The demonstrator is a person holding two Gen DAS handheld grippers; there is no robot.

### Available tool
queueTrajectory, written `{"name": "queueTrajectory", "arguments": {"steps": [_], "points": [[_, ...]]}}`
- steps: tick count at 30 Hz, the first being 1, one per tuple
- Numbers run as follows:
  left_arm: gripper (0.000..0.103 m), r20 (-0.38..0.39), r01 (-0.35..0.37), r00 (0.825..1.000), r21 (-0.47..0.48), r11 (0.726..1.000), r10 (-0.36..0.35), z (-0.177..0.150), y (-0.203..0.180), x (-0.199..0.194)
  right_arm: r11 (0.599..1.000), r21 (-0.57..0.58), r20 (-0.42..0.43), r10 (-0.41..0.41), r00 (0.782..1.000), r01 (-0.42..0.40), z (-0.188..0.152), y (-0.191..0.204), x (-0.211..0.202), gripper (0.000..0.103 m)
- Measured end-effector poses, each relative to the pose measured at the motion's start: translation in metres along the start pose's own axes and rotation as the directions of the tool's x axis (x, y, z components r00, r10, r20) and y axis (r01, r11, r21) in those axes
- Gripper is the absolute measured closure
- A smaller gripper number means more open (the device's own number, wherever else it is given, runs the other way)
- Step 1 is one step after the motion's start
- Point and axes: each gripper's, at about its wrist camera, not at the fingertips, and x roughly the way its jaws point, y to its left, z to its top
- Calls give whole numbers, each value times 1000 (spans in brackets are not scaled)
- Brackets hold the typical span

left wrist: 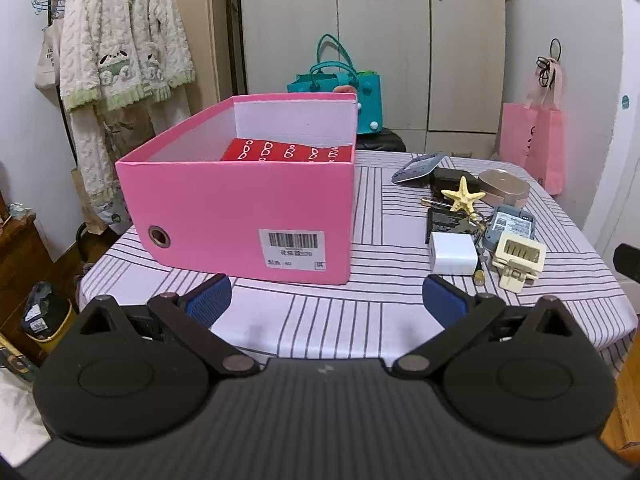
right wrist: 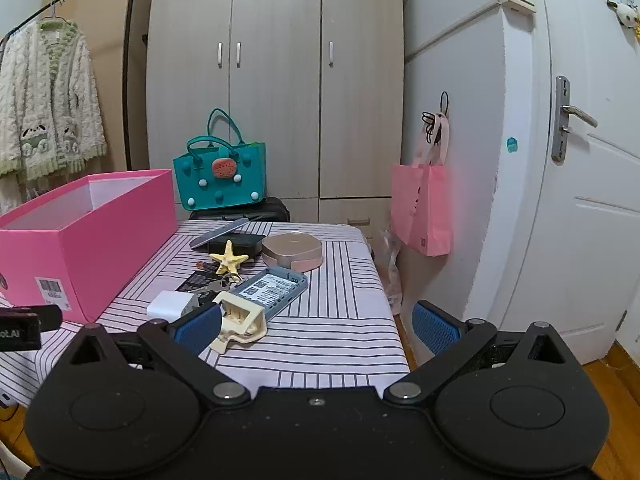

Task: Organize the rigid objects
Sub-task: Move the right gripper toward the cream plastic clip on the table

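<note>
Left gripper (left wrist: 326,296) wide open, tilted toward pink box (left wrist: 240,212), right gripper (right wrist: 316,326) wide open, empty

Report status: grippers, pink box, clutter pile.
Left gripper and right gripper open, empty. Pink box holds one red item. Starfish, white charger still on table. Nothing blocking.

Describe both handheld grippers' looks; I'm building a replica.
The left gripper and right gripper match: black bodies with two round side discs, black linkage arms on silver pivot pins, and blue ribbed fingertip pads. No cables or sleeves show.
</note>
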Motion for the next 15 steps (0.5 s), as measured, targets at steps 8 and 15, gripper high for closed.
{"name": "queueTrajectory", "arguments": {"steps": [8, 15], "points": [[0, 17, 12, 1000, 1, 1000, -12, -8, -1, 2, 1000, -6, 25, 31, 999, -31, -4, 0, -1, 1], [0, 15, 5, 1000, 2, 1000, -5, -9, 2, 2, 999, -13, 38, 52, 998, -52, -6, 2, -3, 0]]}}
